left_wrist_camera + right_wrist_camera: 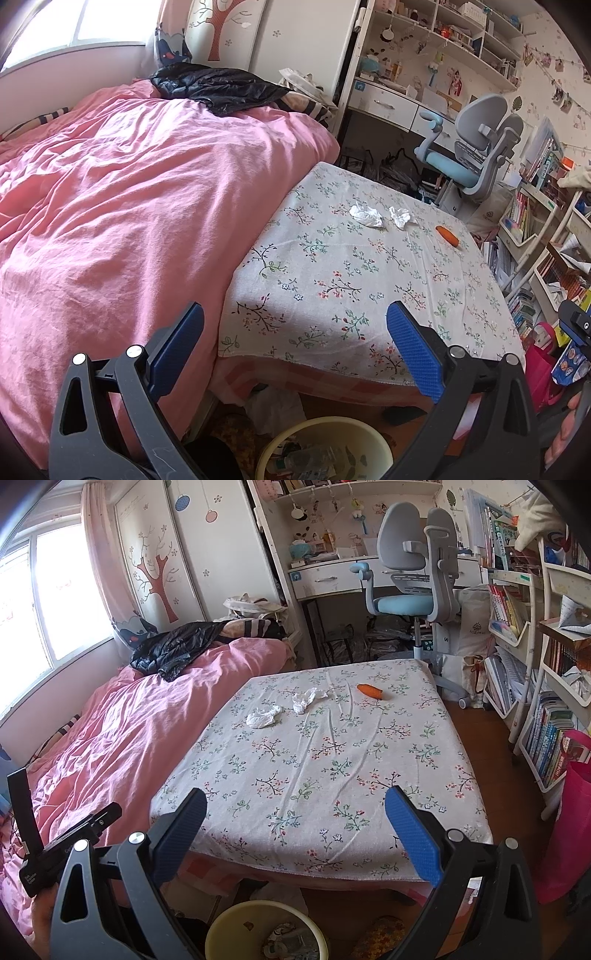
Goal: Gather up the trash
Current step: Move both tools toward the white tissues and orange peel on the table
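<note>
Both grippers, left point(295, 343) and right point(295, 827), hover jaws apart; two crumpled white tissues point(265, 716) point(304, 698) lie well ahead across the floral-clothed tabletop point(332, 775).

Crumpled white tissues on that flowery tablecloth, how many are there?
2. One crumpled tissue lies toward the pink bed side; the other tissue sits just beside it, nearer the orange piece. None seems hidden.
</note>
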Available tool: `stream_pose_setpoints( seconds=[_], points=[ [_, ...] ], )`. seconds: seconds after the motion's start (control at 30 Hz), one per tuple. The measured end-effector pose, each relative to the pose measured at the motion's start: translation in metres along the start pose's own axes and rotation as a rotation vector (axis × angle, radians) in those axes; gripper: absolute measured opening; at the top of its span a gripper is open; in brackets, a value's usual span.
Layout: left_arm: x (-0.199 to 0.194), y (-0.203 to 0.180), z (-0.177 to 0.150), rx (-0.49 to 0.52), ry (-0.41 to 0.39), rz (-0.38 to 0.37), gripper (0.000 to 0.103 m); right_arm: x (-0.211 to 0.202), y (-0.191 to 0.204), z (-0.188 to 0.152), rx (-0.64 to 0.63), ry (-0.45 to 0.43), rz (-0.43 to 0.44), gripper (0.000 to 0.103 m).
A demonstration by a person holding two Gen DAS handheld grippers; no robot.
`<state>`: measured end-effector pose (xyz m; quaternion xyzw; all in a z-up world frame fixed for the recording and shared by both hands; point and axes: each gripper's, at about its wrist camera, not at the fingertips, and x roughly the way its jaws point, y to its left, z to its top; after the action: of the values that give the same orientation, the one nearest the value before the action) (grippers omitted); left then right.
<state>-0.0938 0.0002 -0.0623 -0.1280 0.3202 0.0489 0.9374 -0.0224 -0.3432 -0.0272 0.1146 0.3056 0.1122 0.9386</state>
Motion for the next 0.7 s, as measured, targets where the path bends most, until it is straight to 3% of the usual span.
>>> stream_pose_setpoints(
  seconds=[0.23, 0.37, 0.7],
  points=[
    [0.008, 0.006, 0.027, -0.028, -0.004, 0.026, 0.096, 0.022, -0.01, 0.01, 0.013, 0.017, 0.004, 0.093],
    [0.022, -0.001, 0.047, 0.005, -0.008, 0.04, 0.096, 0.041, -0.013, 0.023, -0.009, 0.016, -0.004, 0.093],
    [0.102, -0.042, 0.105, 0.117, 0.004, 0.034, 0.096, 0.101, -0.045, 0.065, -0.029, 0.028, -0.064, 0.093]
  ],
)
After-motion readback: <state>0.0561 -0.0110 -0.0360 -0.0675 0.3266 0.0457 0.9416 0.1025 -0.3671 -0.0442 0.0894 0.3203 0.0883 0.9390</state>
